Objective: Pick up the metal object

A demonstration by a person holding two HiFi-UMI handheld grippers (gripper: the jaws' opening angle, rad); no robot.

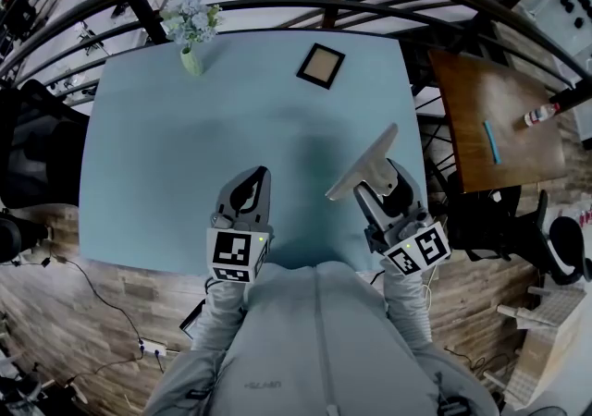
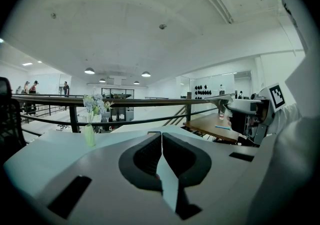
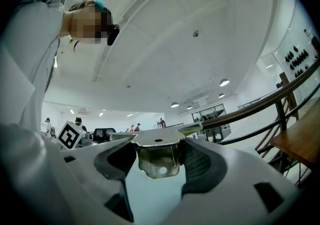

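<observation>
Right gripper view gives us the plain fact: the right gripper has its jaws set wide and pressed on both flanks of the bare silver-grey folded sheet-metal bracket, whose flat plate runs out ahead. In the head view that bracket hangs over the near right part of the pale blue tabletop, seemingly clear of it. The left gripper has its jaws together with nothing between them, idle alongside. We judge the grasp made and the lift in hand. The next move calls for firm pressure and a level wrist, since the long plate overhangs the jaws and could pivot.
</observation>
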